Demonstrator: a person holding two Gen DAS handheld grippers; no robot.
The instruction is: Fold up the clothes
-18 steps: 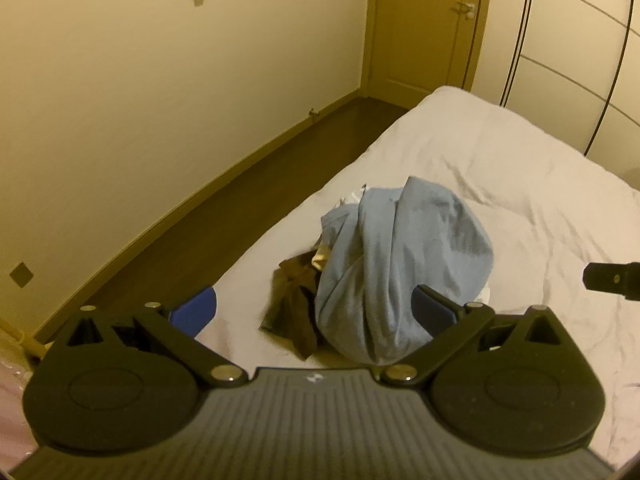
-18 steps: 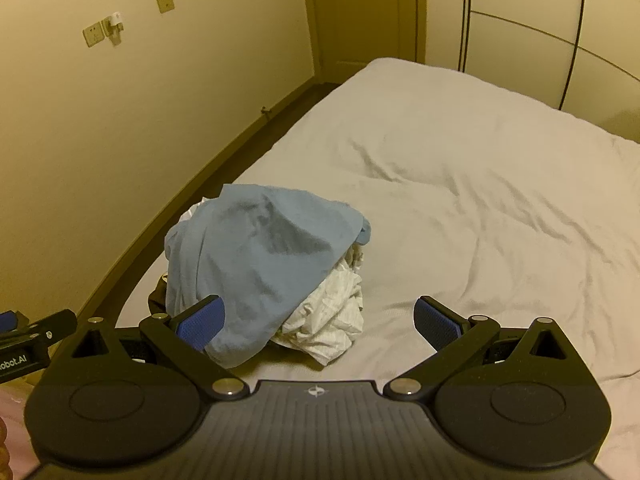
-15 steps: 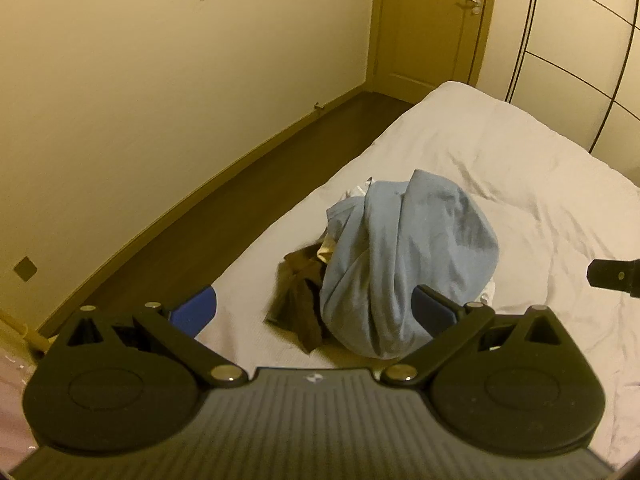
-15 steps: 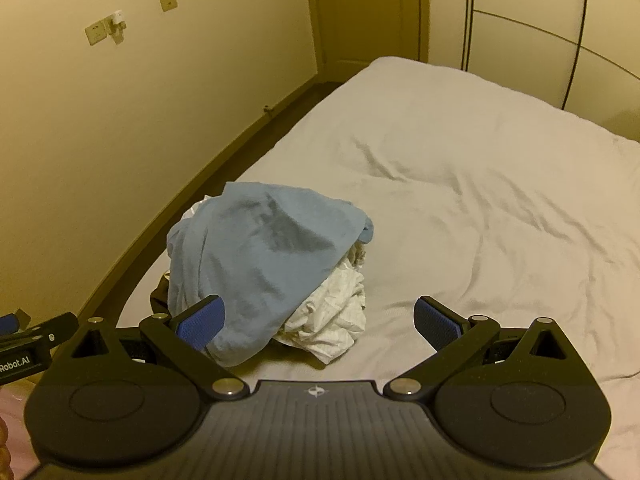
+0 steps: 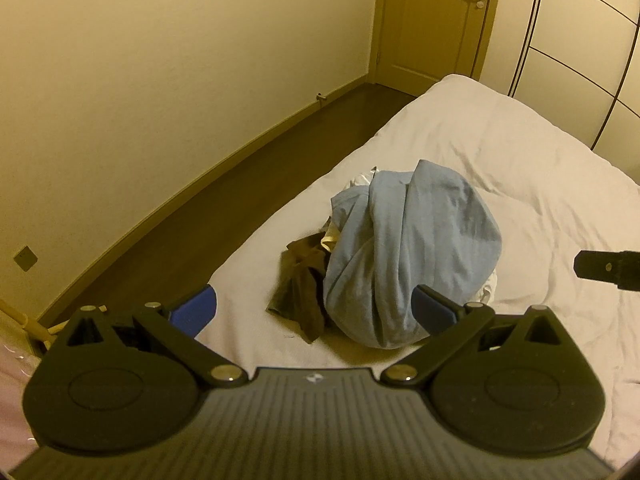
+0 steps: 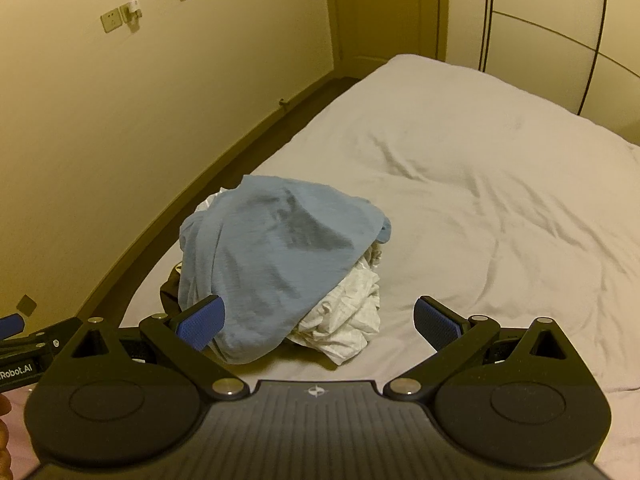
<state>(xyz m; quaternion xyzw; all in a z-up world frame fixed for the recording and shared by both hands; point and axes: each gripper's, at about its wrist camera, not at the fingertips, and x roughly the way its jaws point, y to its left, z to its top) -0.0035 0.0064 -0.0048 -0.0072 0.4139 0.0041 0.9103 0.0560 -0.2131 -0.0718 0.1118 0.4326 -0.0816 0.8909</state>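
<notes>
Blue garment [image 5: 412, 248] tops an unfolded heap near the bed [image 6: 500, 200] edge. Left gripper [image 5: 314, 310] and right gripper [image 6: 318, 320], both spread wide and empty, have edged slightly closer; nothing gripped.

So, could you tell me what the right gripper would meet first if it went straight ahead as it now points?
Probably the crumpled white garment at the pile's near edge, under the light blue cotton garment; the open right gripper points there, though depth is unclear.
</notes>
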